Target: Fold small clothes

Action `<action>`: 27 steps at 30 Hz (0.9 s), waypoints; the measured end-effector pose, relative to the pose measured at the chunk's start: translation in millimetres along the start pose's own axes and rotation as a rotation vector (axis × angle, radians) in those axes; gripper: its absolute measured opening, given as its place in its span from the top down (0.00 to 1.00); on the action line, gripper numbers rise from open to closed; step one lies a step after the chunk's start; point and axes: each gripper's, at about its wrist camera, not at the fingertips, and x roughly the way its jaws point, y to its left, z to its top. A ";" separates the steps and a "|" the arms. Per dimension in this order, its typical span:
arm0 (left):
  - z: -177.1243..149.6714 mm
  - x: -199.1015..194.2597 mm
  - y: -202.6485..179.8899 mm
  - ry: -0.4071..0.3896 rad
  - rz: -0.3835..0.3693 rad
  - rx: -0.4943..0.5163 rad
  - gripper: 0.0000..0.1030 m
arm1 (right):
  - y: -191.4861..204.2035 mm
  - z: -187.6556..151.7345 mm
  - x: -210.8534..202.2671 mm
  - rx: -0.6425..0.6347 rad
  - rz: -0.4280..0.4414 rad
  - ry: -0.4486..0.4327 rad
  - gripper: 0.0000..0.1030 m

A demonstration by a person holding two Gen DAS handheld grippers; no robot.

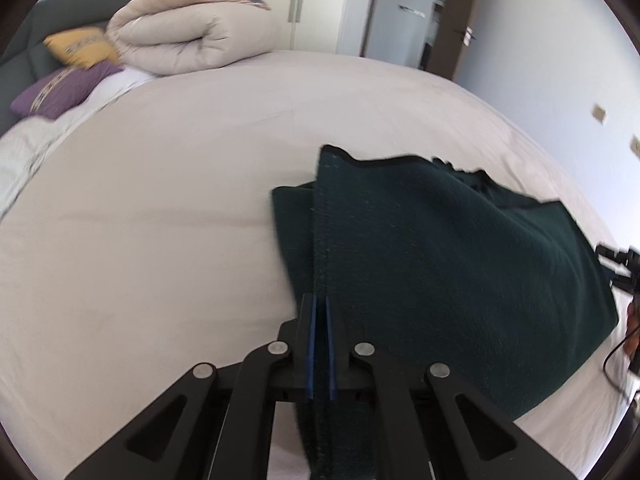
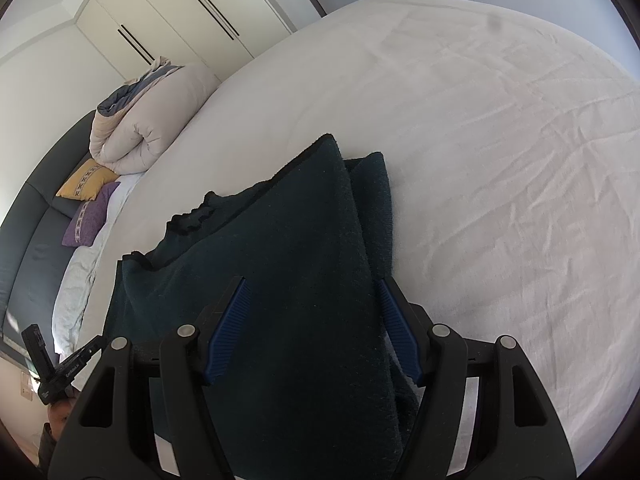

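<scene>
1. Bed (image 1: pixel 160 200): pale sheet fills most of both views, creased on the far side in the right wrist view. Edges cut by the fisheye rim.
2. Wardrobe (image 2: pixel 168 20): cream doors with long dark handles behind the bed; tops cut off.
3. Headboard (image 2: pixel 28 240): dark grey, padded, partly hidden by the pillows.
4. Duvet (image 1: pixel 192 36): beige, rolled up at the head end, with a blue-grey layer showing at the top.
5. Dark green cloth (image 1: pixel 440 260): on the bed, lifted and folded over itself, a black-trimmed edge up top. Lower part hidden under both grippers; garment type hard to make out.
6. Yellow pillow (image 1: pixel 82 48) and purple pillow (image 1: pixel 60 92): against the headboard beside the duvet, touching each other. Each has a patterned band, too blurred to read.
7. Left gripper (image 1: pixel 319 312): blue pads nearly together, pinching a vertical fold of the cloth between them.
8. Right gripper (image 2: pixel 314 308): blue pads spread wide, cloth draped between them; whether the pads press on the fabric, can't tell.
9. Left gripper body also shows at the lower left of the right wrist view, with small white lettering on it, unreadable.
</scene>
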 end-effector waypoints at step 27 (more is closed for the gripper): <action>-33.6 4.2 32.2 0.030 -0.052 -0.158 0.64 | -9.8 -21.8 -14.5 -0.040 -0.112 0.020 0.72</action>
